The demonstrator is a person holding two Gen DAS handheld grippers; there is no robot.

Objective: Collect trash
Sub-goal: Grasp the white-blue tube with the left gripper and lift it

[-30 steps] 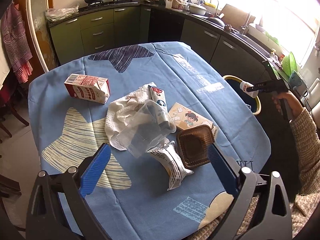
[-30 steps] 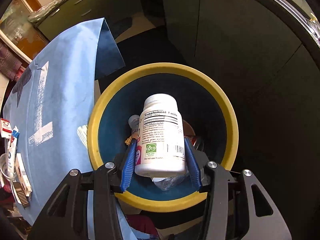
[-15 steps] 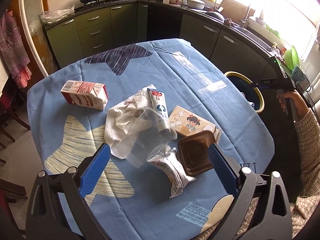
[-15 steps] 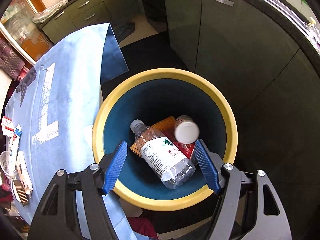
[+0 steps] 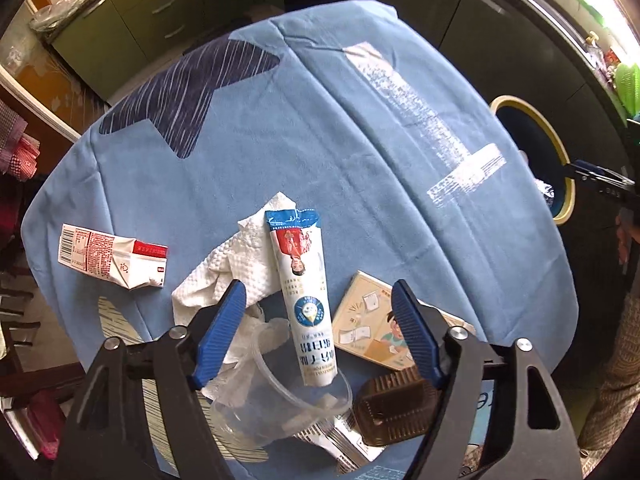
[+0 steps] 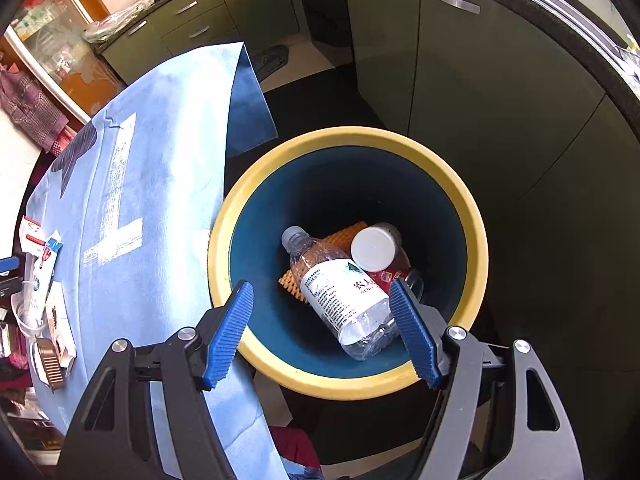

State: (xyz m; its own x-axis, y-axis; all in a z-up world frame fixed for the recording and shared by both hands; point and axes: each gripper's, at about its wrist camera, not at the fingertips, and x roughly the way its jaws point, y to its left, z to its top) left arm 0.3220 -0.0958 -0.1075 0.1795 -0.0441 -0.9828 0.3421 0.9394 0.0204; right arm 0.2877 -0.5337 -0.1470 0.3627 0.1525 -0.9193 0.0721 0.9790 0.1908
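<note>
The left gripper (image 5: 318,334) points steeply down over the blue tablecloth (image 5: 320,140), and its jaws are closing with nothing pressed between the blue pads yet. Between the jaws lies a white and blue tube (image 5: 304,300), running lengthwise from the gap out past the fingertips, its lower end resting over the rim of a clear plastic cup (image 5: 280,400) that sits low in the gap. A crumpled white paper towel (image 5: 232,268) lies under and beyond the left finger, touching the tube. Just outside the right finger sits a small illustrated box (image 5: 368,320), and under that finger's base a brown ribbed plastic tray (image 5: 392,408). A printed foil wrapper (image 5: 340,440) shows below the cup. Well to the left of the jaws lies a flattened red and white carton (image 5: 112,258).

The right gripper (image 6: 326,330) hangs over the yellow-rimmed trash bin (image 6: 460,200), its jaws standing wide and holding nothing. Inside the bin, beyond and between the fingertips, lie a clear water bottle (image 6: 340,292), a white-capped supplement bottle (image 6: 374,248) and an orange ridged piece (image 6: 296,284). The tablecloth's edge hangs just left of the left finger.
</note>
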